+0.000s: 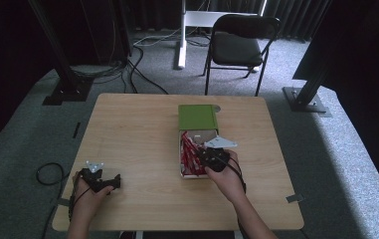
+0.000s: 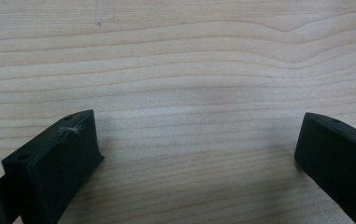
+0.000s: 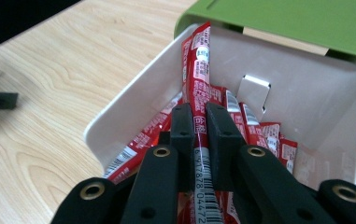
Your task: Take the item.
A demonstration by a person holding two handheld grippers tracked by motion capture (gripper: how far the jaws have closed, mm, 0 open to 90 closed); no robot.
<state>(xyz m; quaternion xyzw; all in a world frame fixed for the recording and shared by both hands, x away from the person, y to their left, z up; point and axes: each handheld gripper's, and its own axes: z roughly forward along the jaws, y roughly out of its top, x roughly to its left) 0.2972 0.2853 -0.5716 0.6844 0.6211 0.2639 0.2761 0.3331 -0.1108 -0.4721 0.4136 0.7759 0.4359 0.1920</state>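
An open box with a white tray and a green lid folded back lies right of the table's middle, holding several red stick packets. My right gripper is over the tray. In the right gripper view it is shut on one red packet, which stands up out of the pile against the white wall below the green lid. My left gripper rests at the table's near left corner. Its jaws stand wide open over bare wood, with nothing between them.
The wooden table has bare room left of the box. A black folding chair and a white desk leg stand beyond the far edge. Cables lie on the grey carpet, and black frame posts stand at both far corners.
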